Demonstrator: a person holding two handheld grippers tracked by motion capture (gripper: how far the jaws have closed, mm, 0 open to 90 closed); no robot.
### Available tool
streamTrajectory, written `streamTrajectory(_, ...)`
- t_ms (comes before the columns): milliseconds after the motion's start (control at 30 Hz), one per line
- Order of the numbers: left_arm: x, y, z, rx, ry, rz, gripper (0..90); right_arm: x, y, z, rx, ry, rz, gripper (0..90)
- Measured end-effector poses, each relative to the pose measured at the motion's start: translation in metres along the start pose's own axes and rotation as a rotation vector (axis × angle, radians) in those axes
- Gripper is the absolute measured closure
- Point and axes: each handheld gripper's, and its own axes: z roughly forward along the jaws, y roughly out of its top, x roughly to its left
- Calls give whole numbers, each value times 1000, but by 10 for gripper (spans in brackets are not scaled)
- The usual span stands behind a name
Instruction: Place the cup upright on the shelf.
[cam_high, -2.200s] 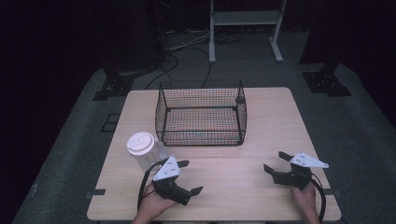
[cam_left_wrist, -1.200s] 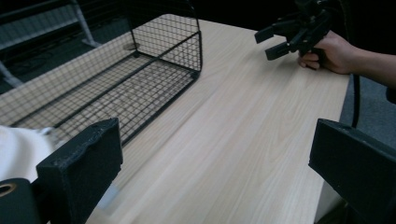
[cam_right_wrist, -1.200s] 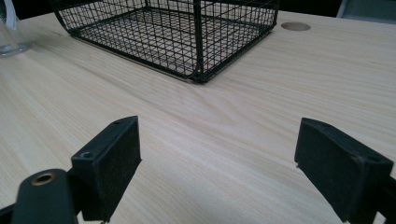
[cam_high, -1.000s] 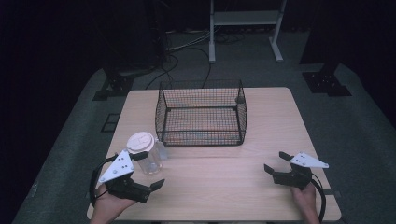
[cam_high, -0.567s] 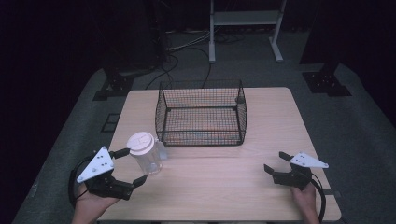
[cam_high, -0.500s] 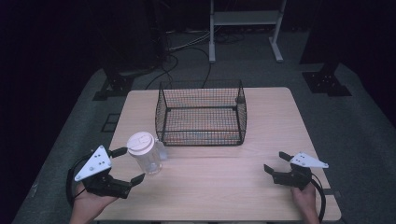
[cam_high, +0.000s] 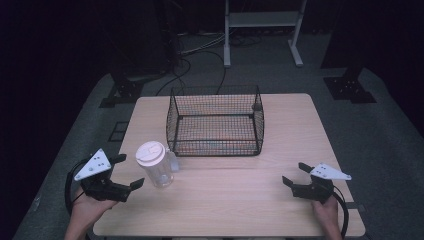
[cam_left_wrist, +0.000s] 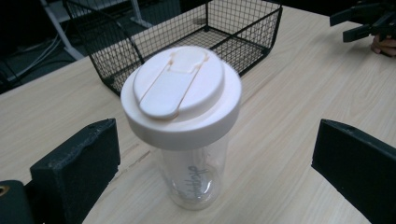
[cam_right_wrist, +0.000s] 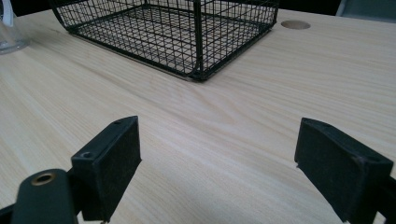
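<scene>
A clear plastic bottle (cam_high: 156, 169) with a wide white flip lid stands upright on the wooden table (cam_high: 240, 200), just left of the basket's near corner. My left gripper (cam_high: 129, 171) hovers at the table's left edge, pointing right at the bottle. It is open and its jaws have just been opening; the bottle (cam_left_wrist: 187, 121) stands a little beyond the fingertips, untouched. The left gripper (cam_left_wrist: 215, 140) frames it from both sides. My right gripper (cam_high: 294, 173) rests near the front right of the table, open and empty, its pads (cam_right_wrist: 116, 158) wide apart above bare wood.
A black wire basket (cam_high: 215, 120) sits at the table's middle back, open at the top; it also appears as a basket (cam_left_wrist: 187, 28) behind the bottle and as a basket (cam_right_wrist: 177, 28) ahead of the right gripper. Dark floor with cables and stand feet surrounds the table.
My left gripper has swung from the bottle's near right side round to its left, ending at the table's left edge. The bottle and the right gripper have stayed put.
</scene>
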Motion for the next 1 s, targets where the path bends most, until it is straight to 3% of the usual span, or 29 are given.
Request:
streamTrajectory(233,17,-7,18,63,-25,-38,0,0,0,0,-1,1,2,135)
streamTrajectory(1000,24,-6,62,140,-66,-35,0,0,0,0,-4,6,-2,135)
